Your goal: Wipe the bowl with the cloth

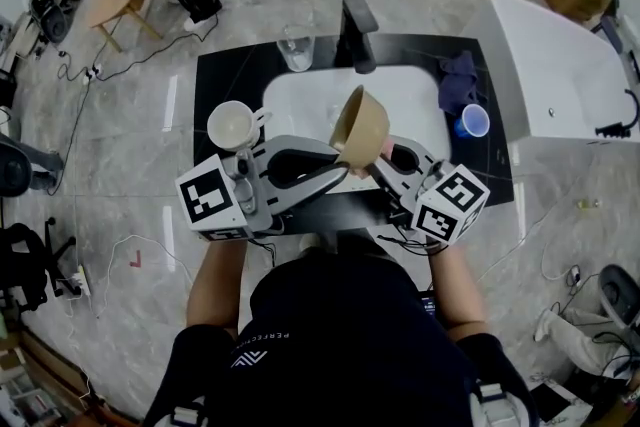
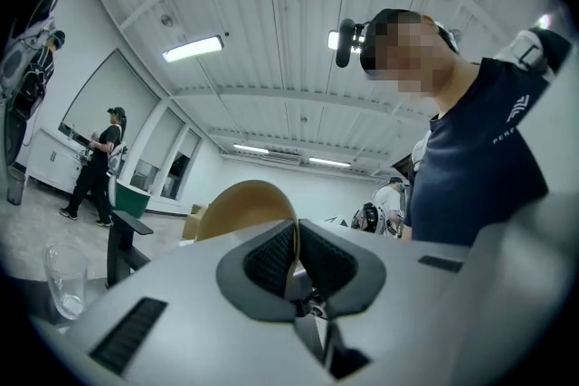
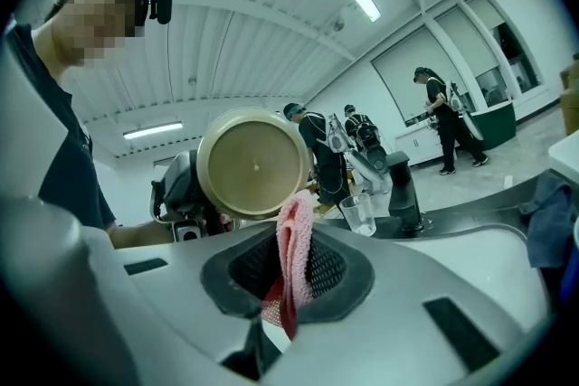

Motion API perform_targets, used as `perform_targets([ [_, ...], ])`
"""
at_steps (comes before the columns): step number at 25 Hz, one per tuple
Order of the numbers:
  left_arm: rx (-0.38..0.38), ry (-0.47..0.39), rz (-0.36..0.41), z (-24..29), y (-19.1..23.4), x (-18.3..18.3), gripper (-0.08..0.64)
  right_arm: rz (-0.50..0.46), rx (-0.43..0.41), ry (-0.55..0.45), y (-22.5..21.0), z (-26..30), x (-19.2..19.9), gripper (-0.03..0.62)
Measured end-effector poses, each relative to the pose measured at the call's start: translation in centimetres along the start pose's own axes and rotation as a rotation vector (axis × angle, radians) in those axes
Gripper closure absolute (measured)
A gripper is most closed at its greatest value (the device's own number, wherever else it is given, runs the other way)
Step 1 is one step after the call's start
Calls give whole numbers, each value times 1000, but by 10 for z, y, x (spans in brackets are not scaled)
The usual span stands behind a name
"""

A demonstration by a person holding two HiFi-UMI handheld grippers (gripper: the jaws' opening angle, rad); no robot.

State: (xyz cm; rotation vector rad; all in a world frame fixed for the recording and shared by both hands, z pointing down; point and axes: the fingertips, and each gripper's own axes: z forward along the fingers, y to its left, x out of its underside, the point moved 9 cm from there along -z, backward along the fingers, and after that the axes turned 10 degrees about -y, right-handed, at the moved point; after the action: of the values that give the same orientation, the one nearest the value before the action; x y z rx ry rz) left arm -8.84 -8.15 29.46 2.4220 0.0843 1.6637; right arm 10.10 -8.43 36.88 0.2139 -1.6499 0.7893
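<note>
A tan bowl (image 1: 360,125) is held up on its side over the white sink (image 1: 300,100). My left gripper (image 1: 338,167) is shut on its lower rim; in the left gripper view the thin rim of the bowl (image 2: 244,203) runs between the left gripper's (image 2: 295,259) dark pads. My right gripper (image 1: 373,168) is shut on a pink cloth (image 3: 294,244), which stands up between its pads. From the right gripper (image 3: 291,271) the bowl's (image 3: 255,163) round underside shows just beyond the cloth. Whether cloth and bowl touch I cannot tell.
On the dark counter (image 1: 225,80) stand a white cup (image 1: 232,125) at the left, a clear glass (image 1: 297,48) and a black faucet (image 1: 357,33) at the back. A purple cloth (image 1: 459,80) and a blue cup (image 1: 474,121) lie at the right. People stand in the room behind.
</note>
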Motion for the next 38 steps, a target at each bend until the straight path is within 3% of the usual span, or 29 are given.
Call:
perform_targets([
  [18,-276,70,47,-8,29,17,540,-29,-125,5,29,9,-2,544],
  [38,-353,74,-21,-36,25,38,540,-78,-87,-10,29,7,-8,543],
])
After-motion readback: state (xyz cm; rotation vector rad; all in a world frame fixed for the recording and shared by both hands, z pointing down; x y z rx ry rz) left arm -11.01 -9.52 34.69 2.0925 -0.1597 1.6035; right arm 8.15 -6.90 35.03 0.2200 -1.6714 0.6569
